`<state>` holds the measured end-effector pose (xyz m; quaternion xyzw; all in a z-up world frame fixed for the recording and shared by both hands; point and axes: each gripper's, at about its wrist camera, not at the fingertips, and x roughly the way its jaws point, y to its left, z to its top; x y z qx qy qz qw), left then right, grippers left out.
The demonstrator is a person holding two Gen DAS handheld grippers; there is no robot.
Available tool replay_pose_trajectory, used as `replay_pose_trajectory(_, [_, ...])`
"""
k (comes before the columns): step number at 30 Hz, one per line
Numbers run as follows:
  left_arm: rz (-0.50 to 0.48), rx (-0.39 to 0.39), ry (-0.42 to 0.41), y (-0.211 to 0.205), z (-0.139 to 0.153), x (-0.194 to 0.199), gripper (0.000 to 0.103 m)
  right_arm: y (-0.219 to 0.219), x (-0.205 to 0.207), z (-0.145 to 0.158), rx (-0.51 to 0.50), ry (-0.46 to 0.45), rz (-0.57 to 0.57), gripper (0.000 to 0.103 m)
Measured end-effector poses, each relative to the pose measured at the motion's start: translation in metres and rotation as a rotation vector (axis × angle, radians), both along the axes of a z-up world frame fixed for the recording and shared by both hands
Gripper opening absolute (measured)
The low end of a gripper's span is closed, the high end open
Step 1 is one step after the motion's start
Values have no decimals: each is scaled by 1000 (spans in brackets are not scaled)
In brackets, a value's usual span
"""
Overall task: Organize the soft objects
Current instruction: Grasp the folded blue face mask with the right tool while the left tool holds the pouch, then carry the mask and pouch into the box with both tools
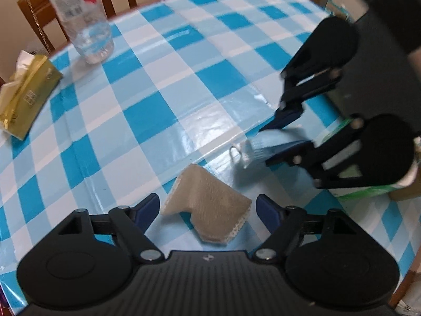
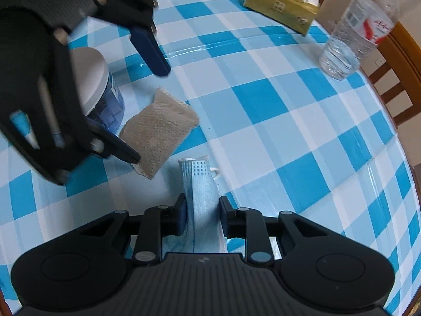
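Observation:
A folded beige cloth [image 1: 210, 202] lies on the blue-and-white checked tablecloth [image 1: 147, 115]. My left gripper [image 1: 208, 210] straddles it, open, blue pads clear of both sides. From the right wrist view, that left gripper [image 2: 149, 115] hangs over the beige cloth [image 2: 160, 129], one fingertip at its near corner. A light blue face mask [image 2: 201, 192] lies bunched lengthwise right of the cloth. My right gripper [image 2: 203, 216] is shut on the mask, pads against its sides. In the left wrist view, the right gripper [image 1: 265, 145] holds the mask [image 1: 259, 148] low on the table.
A clear water bottle [image 1: 86, 29] and a gold tissue pack [image 1: 26, 97] stand at the far side, by a wooden chair [image 1: 39, 8]. A white-lidded blue jar [image 2: 97, 87] sits close behind the cloth. A green pack [image 1: 368, 192] lies by the right gripper.

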<state>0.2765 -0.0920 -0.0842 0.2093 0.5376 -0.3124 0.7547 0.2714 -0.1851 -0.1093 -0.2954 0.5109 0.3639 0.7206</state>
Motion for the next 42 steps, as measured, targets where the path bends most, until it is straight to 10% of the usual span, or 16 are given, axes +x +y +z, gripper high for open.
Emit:
replay_pose_trajectory(10, [-17,119,72,-24,-46,13,79,-13,4,-1,31,-9,-44,29])
replay_pose_trajectory(22, [-33,94,58,-28,-41,1,45,-16,2,6,47,-36,-78,29])
replay_pose_trajectory(42, [-57,-25,-99,-23,59,-29,45,-46,-44,111,152,-202,-183,29])
